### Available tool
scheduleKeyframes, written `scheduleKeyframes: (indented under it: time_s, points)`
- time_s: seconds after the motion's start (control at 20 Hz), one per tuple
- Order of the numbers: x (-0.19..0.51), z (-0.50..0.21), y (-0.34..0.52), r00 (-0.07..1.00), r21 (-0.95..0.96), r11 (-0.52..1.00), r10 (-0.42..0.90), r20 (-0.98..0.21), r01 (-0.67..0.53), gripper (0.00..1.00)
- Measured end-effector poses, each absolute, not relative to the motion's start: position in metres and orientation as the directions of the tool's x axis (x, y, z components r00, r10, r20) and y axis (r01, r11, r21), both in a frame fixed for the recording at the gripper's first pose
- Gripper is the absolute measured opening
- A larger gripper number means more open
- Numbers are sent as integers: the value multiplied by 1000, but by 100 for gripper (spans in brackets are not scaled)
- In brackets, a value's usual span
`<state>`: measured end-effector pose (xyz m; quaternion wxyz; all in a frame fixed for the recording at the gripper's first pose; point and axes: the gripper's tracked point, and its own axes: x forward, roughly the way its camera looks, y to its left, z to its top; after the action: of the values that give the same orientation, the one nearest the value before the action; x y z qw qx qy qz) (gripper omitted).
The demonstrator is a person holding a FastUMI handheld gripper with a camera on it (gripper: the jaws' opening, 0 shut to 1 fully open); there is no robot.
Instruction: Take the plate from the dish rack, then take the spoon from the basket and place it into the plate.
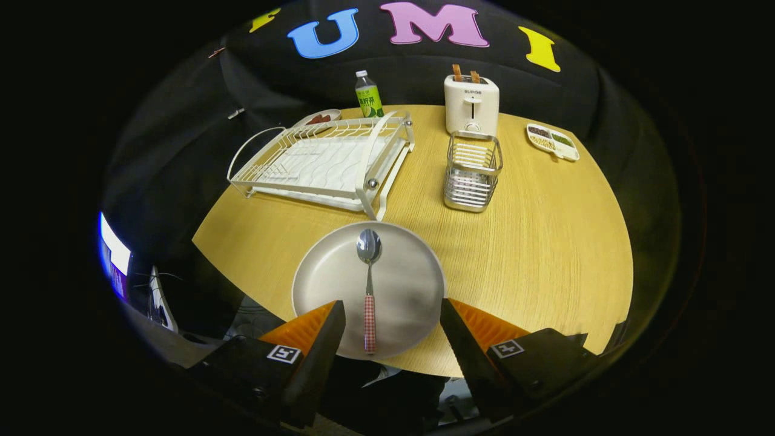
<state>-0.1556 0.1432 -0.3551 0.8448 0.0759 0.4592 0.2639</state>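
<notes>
Pale grey and glazed-looking, the plate (339,275) is sitting at the near edge of the round wooden table (545,242), and the spoon (369,284) is lying in it, bowl pointing away from you and the red-checked handle reaching back toward the plate's near rim. Your gripper (392,336) is hovering just above that near rim with its fingers spread wide, one to each side of the handle and touching nothing; you are holding no object at this moment.

Judging by how things are lying, both parts of the job look done: the white dish rack (321,160) toward the far left edge is standing bare, and the wire basket (473,172) near the middle of the table is showing nothing inside that I can make out.

If you are needing to shift the spoon, I would take it by the checked handle. It looks thicker and less slick than the polished metal neck, and the whole thing should be light and stiff. The plate seems rigid, smooth and likely breakable, so you would be pinching its rim, not its flat face, and it may slide on the wood.

A toaster (471,104), a green bottle (369,95) and a divided snack dish (552,142) are standing along the far edge, well apart from your fingers.
</notes>
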Motion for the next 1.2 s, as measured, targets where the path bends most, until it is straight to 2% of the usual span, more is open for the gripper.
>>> scheduleKeyframes:
  time_s: [0.35,0.7,0.95,1.2]
  points:
    - [-83,-253,110,651,307,884,468,-597,-353,98]
    - [-44,-152,73,801,195,918,397,-448,-345,98]
    - [-31,-93,56,870,145,933,360,-336,-330,96]
    - [-22,-55,34,910,108,945,328,-254,-310,98]
